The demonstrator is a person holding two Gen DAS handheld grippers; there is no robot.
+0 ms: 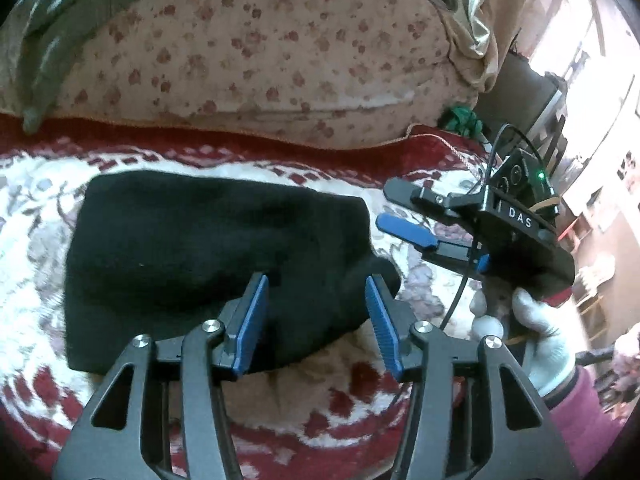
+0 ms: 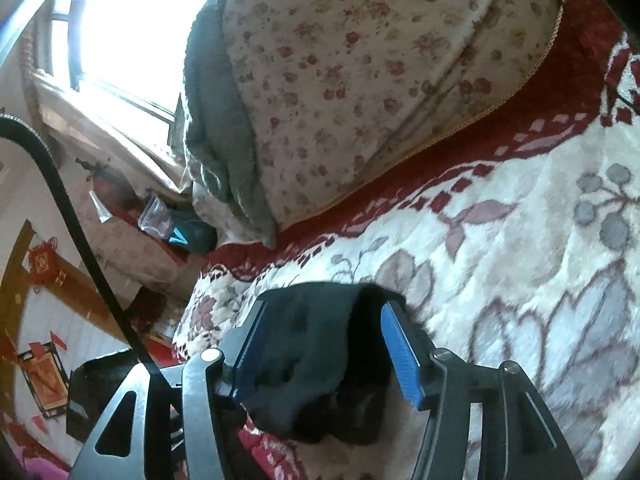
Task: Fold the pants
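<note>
Black pants (image 1: 208, 264) are bundled up on the red/white floral bed blanket (image 1: 32, 216), w/ a flowered quilt (image 1: 256, 60) on the far side. Left claw (image 1: 316, 320) is spread over their near right edge, pads not pinching. Right claw (image 2: 324, 356) is also spread, fabric loose btwn its pads.

Hidden behind the left gripper (image 1: 316, 320): the near edge of the folded black pants (image 1: 208, 248). Cut off by the frame edge above the pants: the floral pillow (image 1: 260, 60). Blurred past recognition right of the pillow: shelf clutter.
</note>
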